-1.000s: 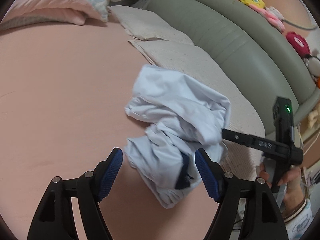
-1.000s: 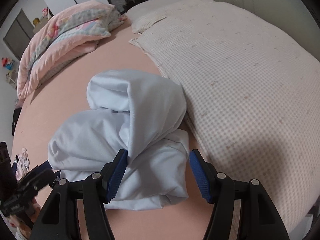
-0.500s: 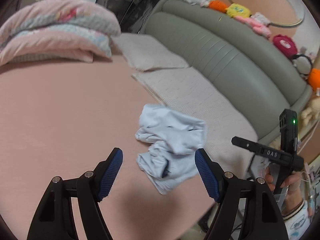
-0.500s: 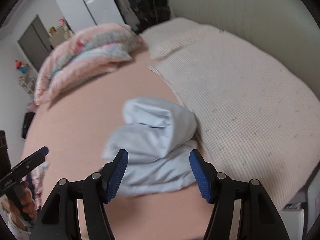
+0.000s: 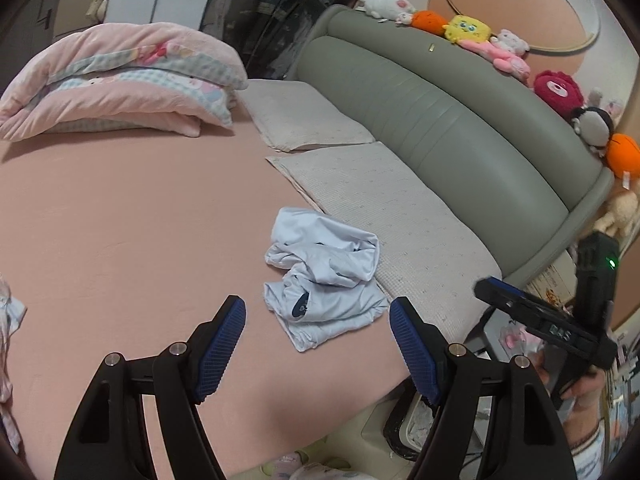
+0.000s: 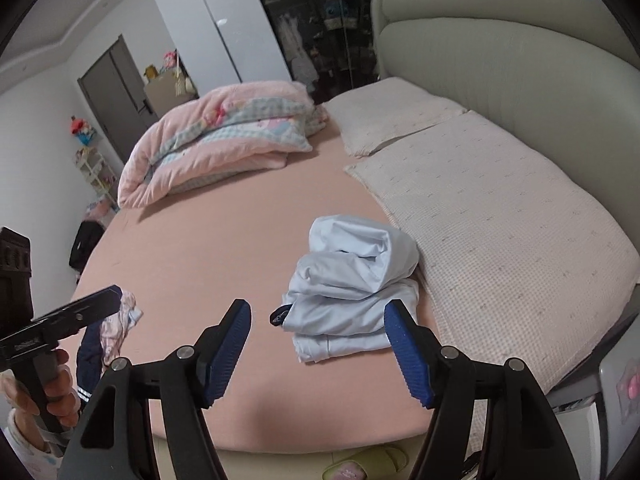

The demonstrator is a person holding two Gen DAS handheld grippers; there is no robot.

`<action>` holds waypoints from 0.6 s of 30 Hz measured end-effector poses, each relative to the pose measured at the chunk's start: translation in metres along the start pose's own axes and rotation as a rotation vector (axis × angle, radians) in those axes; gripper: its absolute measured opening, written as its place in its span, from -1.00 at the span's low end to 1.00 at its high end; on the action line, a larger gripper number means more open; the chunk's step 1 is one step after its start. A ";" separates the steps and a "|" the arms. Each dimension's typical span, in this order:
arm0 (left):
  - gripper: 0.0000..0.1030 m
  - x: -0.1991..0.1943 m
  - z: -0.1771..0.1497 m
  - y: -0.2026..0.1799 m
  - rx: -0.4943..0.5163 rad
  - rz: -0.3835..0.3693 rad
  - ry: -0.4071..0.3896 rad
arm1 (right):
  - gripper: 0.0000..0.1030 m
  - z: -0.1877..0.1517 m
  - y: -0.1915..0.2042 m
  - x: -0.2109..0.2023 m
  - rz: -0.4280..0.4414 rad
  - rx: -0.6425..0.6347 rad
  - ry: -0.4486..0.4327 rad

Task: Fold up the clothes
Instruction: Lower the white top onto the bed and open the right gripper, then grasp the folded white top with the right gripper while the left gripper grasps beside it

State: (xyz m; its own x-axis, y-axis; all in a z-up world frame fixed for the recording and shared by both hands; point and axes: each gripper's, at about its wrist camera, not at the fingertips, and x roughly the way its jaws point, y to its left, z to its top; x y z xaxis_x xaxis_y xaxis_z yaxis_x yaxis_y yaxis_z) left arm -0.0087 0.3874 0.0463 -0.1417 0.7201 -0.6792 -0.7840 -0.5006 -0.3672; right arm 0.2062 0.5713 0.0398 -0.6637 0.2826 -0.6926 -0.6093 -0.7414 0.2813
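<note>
Both grippers have been drawn up and back from the pale blue garment (image 5: 324, 276) since the earlier frames, where it filled the space between the blue pads; it is now seen smaller and further off in both wrist views. The jaws of the left gripper (image 5: 316, 350) are held wide apart with nothing between them. The jaws of the right gripper (image 6: 318, 350) have just been opening further, and nothing is pressed by their pads either; the garment is only seen beyond them.

The garment is left as a loosely bunched heap on the pink bed (image 5: 120, 216), near the bed's front edge and touching the long side of the checked cream mat (image 6: 492, 232) that is laid along the headboard side. A dark patch (image 6: 279, 314) is shown at the heap's lower fold. A folded pink quilt (image 5: 116, 80) is piled at the far edge of the bed, beside a pillow (image 5: 304, 116). More clothing (image 6: 116, 324) is seen at the bed's left edge in the right wrist view. A row of plush toys (image 5: 492, 44) is set along the top of the grey-green headboard (image 5: 440, 120). A slipper (image 6: 366, 462) is seen on the floor below the front edge.
</note>
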 end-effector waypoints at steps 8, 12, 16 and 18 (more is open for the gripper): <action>0.43 0.016 0.011 -0.003 0.032 0.021 0.047 | 0.34 -0.002 -0.008 -0.010 -0.001 0.058 0.020; 0.43 0.056 0.029 0.011 0.012 0.013 0.100 | 0.34 0.004 -0.014 0.010 -0.024 0.041 0.059; 0.43 0.105 0.047 0.024 -0.012 0.013 0.147 | 0.34 0.014 -0.028 0.043 -0.049 0.038 0.102; 0.42 0.130 0.055 0.027 -0.004 0.017 0.163 | 0.34 0.020 -0.036 0.063 -0.066 0.027 0.122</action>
State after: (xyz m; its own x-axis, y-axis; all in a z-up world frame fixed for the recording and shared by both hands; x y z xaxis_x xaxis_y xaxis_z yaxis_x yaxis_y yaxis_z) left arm -0.0814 0.4942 -0.0165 -0.0546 0.6246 -0.7791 -0.7797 -0.5141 -0.3575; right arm 0.1775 0.6280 -0.0003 -0.5652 0.2533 -0.7851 -0.6626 -0.7063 0.2492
